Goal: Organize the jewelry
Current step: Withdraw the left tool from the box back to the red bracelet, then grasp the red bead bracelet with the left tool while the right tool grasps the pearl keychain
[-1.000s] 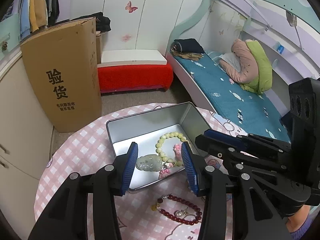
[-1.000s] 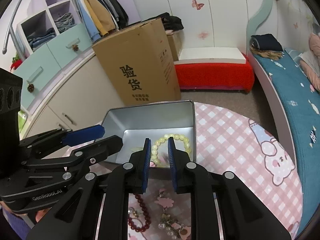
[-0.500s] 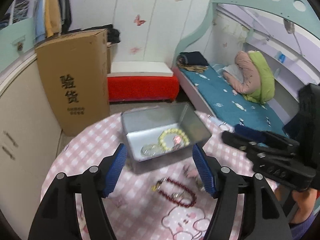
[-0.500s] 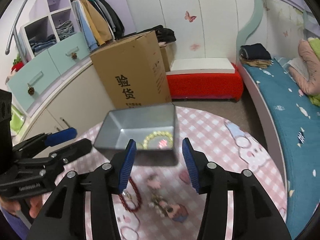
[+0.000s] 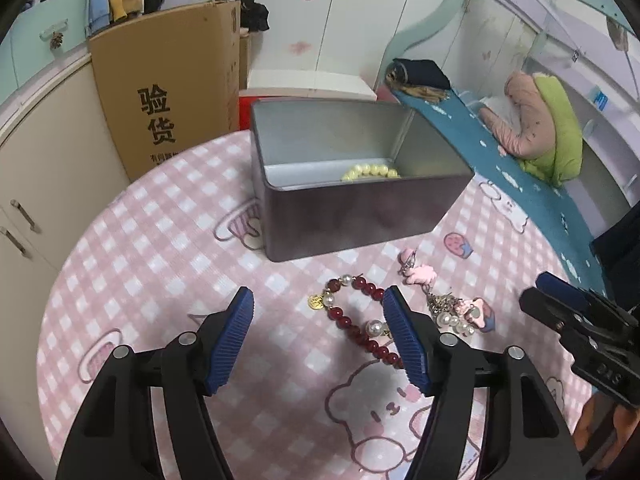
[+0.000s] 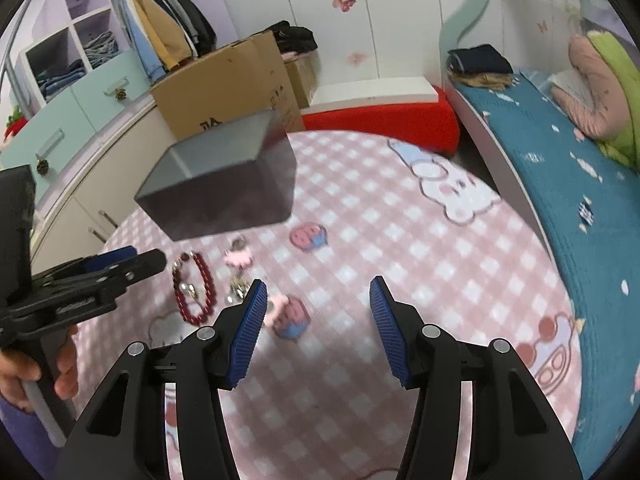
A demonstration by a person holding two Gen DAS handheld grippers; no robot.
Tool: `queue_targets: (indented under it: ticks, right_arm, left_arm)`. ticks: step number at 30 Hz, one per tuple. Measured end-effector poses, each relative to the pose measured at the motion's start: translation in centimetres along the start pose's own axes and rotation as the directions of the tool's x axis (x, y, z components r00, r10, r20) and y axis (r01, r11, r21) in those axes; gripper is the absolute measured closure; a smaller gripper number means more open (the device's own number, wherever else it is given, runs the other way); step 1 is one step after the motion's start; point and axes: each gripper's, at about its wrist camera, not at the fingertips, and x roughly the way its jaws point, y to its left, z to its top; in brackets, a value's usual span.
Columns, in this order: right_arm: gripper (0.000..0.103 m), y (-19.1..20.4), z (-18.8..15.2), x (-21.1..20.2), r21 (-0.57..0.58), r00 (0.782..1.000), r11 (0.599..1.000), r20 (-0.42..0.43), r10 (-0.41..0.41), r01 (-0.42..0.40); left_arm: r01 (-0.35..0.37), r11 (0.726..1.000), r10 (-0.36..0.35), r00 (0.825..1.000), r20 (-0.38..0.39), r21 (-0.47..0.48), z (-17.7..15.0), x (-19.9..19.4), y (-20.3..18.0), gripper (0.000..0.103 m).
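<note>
A silver metal tin (image 5: pixel 360 208) stands open on the pink checked round table (image 5: pixel 140 264); a pale yellow bead bracelet (image 5: pixel 370 171) lies inside. In front of the tin lie a dark red bead bracelet (image 5: pixel 360 324), a pink charm (image 5: pixel 418 274) and a pearl-and-metal charm cluster (image 5: pixel 456 312). My left gripper (image 5: pixel 318 336) is open and empty, low over the red bracelet. My right gripper (image 6: pixel 316 328) is open and empty, to the right of the jewelry. The tin (image 6: pixel 224 192), red bracelet (image 6: pixel 194 288) and charms (image 6: pixel 238 258) show blurred in the right wrist view.
A tall cardboard box (image 5: pixel 168 88) stands behind the table on the left, beside cream cabinets (image 5: pixel 48 160). A red bench (image 6: pixel 380 124) is at the back. A bed with a teal cover (image 5: pixel 520 184) runs along the right. The right gripper also shows in the left wrist view (image 5: pixel 580 332).
Both grippers have pulled back from over the tin and dropped low toward the table. Both have opened wide. The left now hangs over the red bracelet; the right has swung right.
</note>
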Motion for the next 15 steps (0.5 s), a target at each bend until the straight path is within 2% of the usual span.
queue_targets:
  ticks: [3,4,5,9,10,15]
  right_arm:
    - [0.05,-0.1,-0.2,0.3,-0.003,1.0,1.0,-0.005,-0.003,0.003]
    - [0.05,-0.1,-0.3,0.4,-0.007,1.0,1.0,-0.008,-0.004,0.004]
    - [0.05,0.0,-0.3,0.5,-0.01,1.0,1.0,-0.009,-0.003,0.003]
    - [0.05,0.1,-0.6,1.1,-0.021,1.0,1.0,-0.021,0.004,-0.004]
    - [0.05,0.2,-0.6,1.2,-0.023,1.0,1.0,-0.023,0.005,-0.006]
    - [0.05,0.4,-0.9,1.7,-0.031,0.999,0.999,-0.034,0.006,-0.007]
  left_arm:
    - [-0.022,1.0,0.022,1.0,-0.017,0.011,-0.3,1.0,-0.3,0.042]
    - [-0.02,1.0,0.02,0.999,-0.028,0.012,-0.4,1.3,-0.3,0.052]
    - [-0.019,1.0,0.019,0.999,-0.044,0.009,-0.4,1.6,-0.3,0.056]
    - [-0.039,0.999,0.04,0.999,-0.034,0.025,-0.5,1.7,-0.2,0.062]
    - [-0.05,0.998,0.051,0.998,-0.031,0.028,-0.5,1.7,-0.3,0.067]
    - [-0.084,0.995,0.085,0.996,-0.022,0.055,-0.3,1.9,-0.3,0.082]
